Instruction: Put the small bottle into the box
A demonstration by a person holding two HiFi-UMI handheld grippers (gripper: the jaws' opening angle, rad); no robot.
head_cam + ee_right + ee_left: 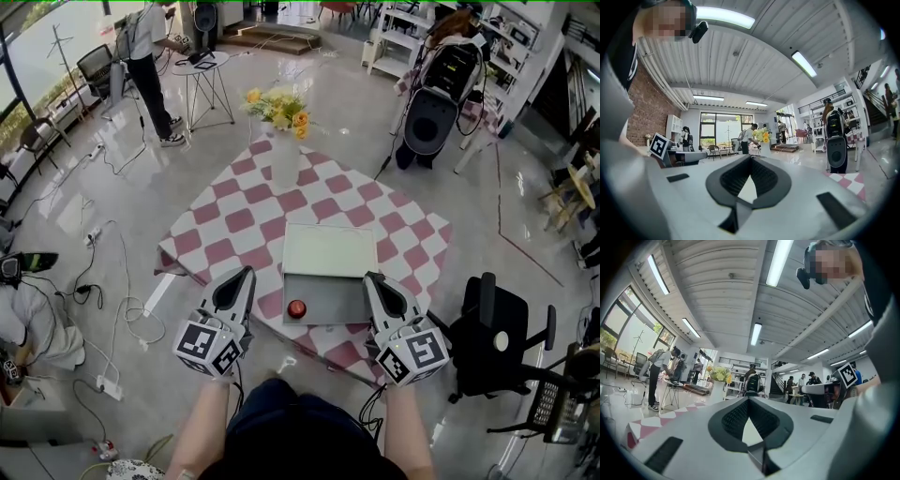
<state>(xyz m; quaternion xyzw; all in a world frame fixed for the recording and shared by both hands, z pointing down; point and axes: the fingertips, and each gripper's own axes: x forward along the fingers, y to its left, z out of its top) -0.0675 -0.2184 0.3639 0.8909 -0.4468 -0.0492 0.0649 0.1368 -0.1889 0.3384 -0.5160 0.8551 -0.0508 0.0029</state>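
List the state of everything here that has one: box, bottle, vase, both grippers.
box: open, lid laid back flat on the table.
small bottle: inside the box, at its near left corner, red top up.
vase: upright, holding flowers.
left gripper: shut, empty, off the table.
right gripper: shut, empty, off the table.

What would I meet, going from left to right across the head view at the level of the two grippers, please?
left gripper → small red bottle, which sits inside the open box → right gripper → black chair
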